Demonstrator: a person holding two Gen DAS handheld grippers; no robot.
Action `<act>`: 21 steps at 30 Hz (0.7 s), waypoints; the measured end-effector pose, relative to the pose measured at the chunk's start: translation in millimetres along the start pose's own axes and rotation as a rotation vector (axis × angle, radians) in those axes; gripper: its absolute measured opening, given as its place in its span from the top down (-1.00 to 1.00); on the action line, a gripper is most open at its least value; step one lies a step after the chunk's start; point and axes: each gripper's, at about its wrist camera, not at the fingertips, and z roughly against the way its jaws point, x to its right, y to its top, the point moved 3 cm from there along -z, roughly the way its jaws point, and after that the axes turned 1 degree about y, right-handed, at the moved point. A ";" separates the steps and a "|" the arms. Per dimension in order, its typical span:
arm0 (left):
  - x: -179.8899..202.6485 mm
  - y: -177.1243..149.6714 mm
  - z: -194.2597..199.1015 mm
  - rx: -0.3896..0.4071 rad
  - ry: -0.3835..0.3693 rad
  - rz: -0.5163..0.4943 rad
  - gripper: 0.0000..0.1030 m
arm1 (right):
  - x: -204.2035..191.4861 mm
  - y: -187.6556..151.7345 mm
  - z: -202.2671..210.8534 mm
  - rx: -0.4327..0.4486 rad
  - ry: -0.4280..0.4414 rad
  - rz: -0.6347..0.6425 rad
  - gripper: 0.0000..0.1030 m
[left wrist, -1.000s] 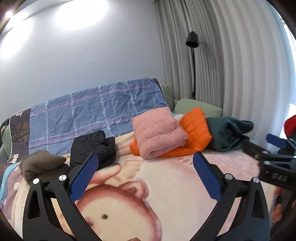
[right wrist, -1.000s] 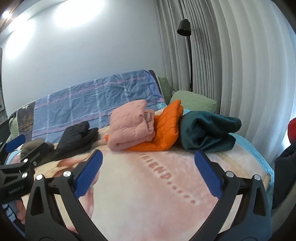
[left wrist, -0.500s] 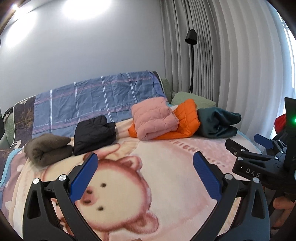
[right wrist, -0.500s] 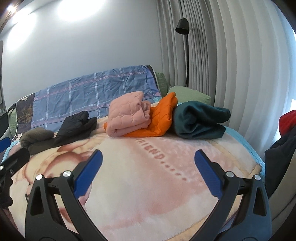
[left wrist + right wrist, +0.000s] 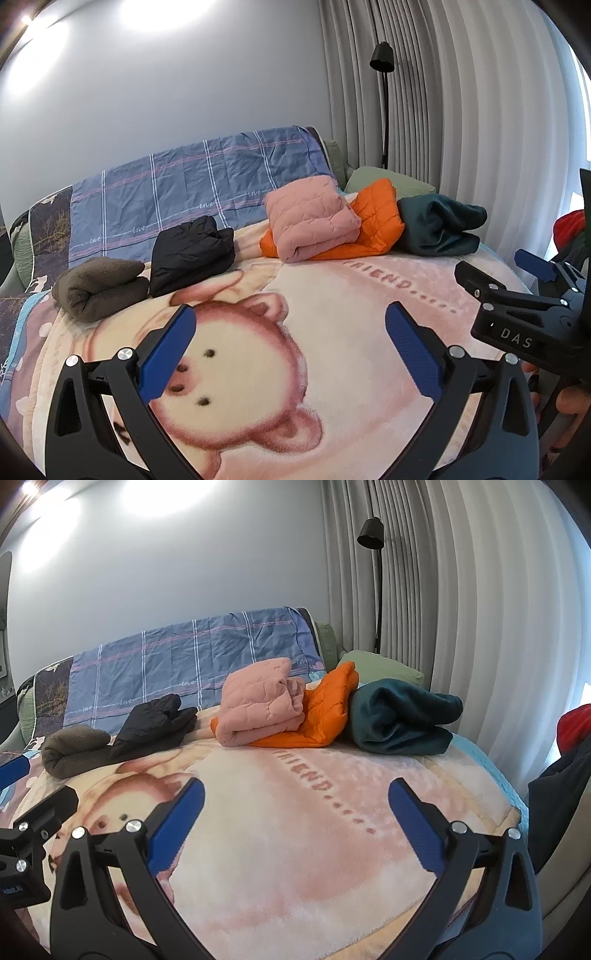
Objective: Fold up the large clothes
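Observation:
Folded clothes lie in a row at the far side of the bed: a brown fleece (image 5: 98, 286) (image 5: 72, 749), a black quilted jacket (image 5: 190, 254) (image 5: 153, 725), a pink quilted jacket (image 5: 312, 218) (image 5: 260, 701) on top of an orange one (image 5: 376, 225) (image 5: 323, 716), and a dark teal garment (image 5: 437, 227) (image 5: 399, 716). My left gripper (image 5: 290, 350) is open and empty above the bear-print blanket (image 5: 332, 306). My right gripper (image 5: 295, 821) is open and empty over the blanket (image 5: 295, 849); it also shows at the right of the left wrist view (image 5: 517, 295).
A blue plaid cover (image 5: 195, 192) drapes the headboard, with a green pillow (image 5: 384, 179) beside it. A black floor lamp (image 5: 382, 59) and grey curtains (image 5: 480, 110) stand to the right. Red and dark clothing (image 5: 569, 746) hangs at the bed's right edge.
Both grippers have drawn back from the folded clothes, so more of the blanket shows. Both stay open and empty.

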 end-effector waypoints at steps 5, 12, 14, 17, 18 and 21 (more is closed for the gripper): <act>-0.3 -1.7 -4.0 -0.012 0.003 0.000 -0.97 | -0.6 -3.2 -5.9 -0.016 0.006 -0.001 -0.96; -0.5 -2.7 -7.3 -0.024 0.006 0.002 -0.97 | -1.5 -4.3 -7.6 -0.017 0.007 0.001 -0.96; -0.1 -3.9 -8.0 -0.028 0.006 0.002 -0.97 | -1.5 -4.3 -7.6 -0.018 0.007 0.000 -0.96; -0.2 -4.9 -8.3 -0.031 0.005 0.004 -0.97 | -1.4 -4.1 -7.6 -0.017 0.006 0.000 -0.96; -0.1 -4.9 -8.3 -0.031 0.006 0.004 -0.97 | -1.2 -3.9 -7.5 -0.018 0.007 0.000 -0.96; 0.0 -5.1 -8.4 -0.032 0.007 0.003 -0.97 | -1.3 -3.8 -7.6 -0.016 0.008 0.002 -0.96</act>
